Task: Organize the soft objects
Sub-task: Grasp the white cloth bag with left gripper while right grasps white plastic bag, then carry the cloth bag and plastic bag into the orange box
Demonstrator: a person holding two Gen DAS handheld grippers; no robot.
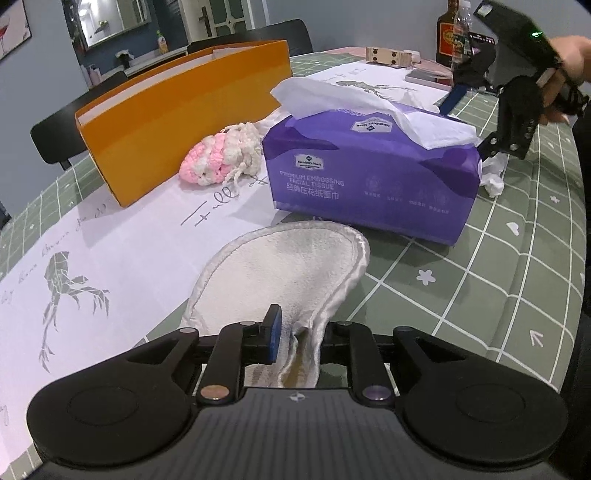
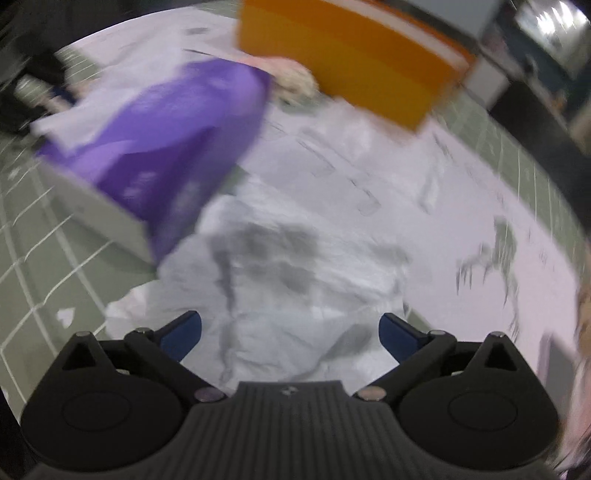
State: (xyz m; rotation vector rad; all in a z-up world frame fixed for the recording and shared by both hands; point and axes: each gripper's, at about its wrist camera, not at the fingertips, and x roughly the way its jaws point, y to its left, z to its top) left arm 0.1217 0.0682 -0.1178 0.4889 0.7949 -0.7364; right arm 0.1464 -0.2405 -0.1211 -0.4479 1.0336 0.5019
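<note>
My left gripper (image 1: 299,332) is shut on the near edge of a white fleecy cloth (image 1: 295,266), which lies spread toward a purple tissue box (image 1: 369,170). One blue pad (image 1: 274,330) shows; the cloth hides the other. A pink and white crochet piece (image 1: 221,155) lies between the tissue box and an orange box (image 1: 177,110). In the blurred right wrist view, my right gripper (image 2: 291,332) stands wide open over a crumpled white tissue (image 2: 288,280), touching nothing. The purple tissue box (image 2: 166,140) and the orange box (image 2: 351,62) lie beyond it.
A green checked tablecloth (image 1: 480,277) covers the table, with a white printed sheet (image 1: 129,251) across it. Bottles (image 1: 452,33) and a wooden block (image 1: 388,57) stand at the far edge. Black chairs (image 1: 55,136) are behind the orange box. A hand (image 1: 565,62) is at the upper right.
</note>
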